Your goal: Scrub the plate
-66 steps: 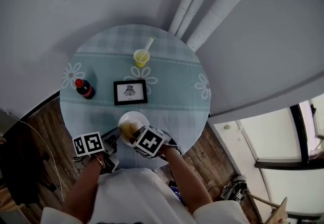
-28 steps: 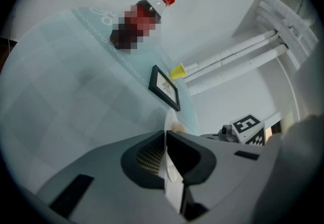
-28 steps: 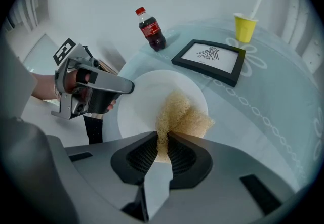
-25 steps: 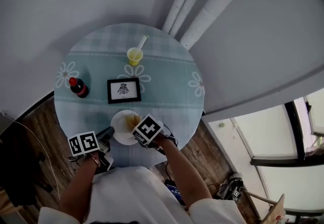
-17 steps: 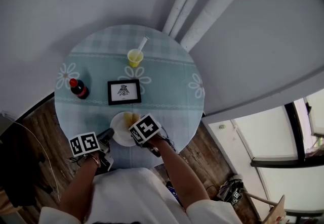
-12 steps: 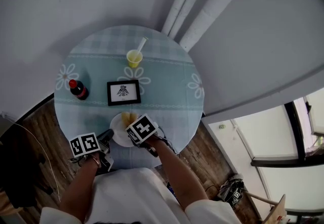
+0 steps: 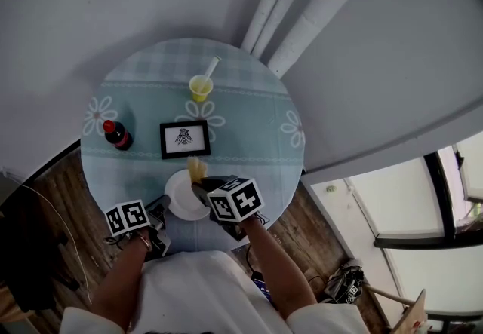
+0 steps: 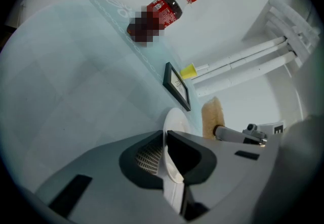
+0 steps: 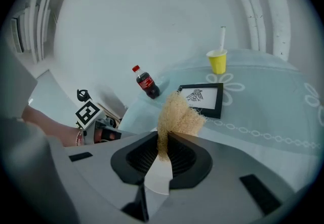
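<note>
The left hand-held gripper is pinched almost closed on the rim of the white plate. It grips the edge on the person's side. This is likely so the plate cannot slide on the desk when it gets rubbed. The plate sits close to the person, right in front of both hand-held grippers, so it is easy to reach.

The right hand-held gripper is closed to a narrow gap on a yellow-brown sponge. Most of the sponge sticks out past the tips, so the soft part can meet the plate and the hard jaws cannot. The sponge is over the far side of the plate, just ahead of the right hand-held gripper. It looks lifted a little, but it is hard to tell if it touches the plate.

A cola bottle, a picture frame and a yellow cup with a straw stand farther off, beyond both hand-held grippers. They seem to be set back there so that they are out of the way of the scrubbing.
</note>
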Demonstrator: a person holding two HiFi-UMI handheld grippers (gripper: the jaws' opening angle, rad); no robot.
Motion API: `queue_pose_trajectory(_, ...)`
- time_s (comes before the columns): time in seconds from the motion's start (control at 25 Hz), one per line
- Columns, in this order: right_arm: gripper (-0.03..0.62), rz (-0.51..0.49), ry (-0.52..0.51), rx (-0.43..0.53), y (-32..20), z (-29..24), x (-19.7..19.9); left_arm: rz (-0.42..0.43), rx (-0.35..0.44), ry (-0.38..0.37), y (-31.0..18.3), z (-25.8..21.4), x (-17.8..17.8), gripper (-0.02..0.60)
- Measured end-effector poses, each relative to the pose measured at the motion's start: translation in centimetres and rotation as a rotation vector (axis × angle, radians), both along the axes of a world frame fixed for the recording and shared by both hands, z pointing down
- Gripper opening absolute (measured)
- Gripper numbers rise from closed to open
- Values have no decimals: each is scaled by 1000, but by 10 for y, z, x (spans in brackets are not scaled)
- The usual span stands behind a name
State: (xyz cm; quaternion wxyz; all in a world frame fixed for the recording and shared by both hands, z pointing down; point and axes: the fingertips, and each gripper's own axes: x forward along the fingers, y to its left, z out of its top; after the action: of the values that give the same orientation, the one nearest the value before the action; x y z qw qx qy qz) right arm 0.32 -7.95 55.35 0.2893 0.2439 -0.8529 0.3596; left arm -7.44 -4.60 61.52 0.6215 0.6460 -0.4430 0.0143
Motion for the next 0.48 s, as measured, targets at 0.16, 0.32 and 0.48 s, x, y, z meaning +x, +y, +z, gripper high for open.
queue_pose_trajectory(0.16, 64, 23, -2, -6, 8, -1, 22, 10, -15, 7, 3, 4, 4, 26)
queue_pose_trajectory(0.32, 64, 83, -24, -14, 7, -4, 33, 10, -14, 11, 2, 5, 1, 28)
queue_pose_trajectory(0.48, 64, 81, -13, 6, 10, -8, 36, 9, -15, 23, 2, 5, 1, 28)
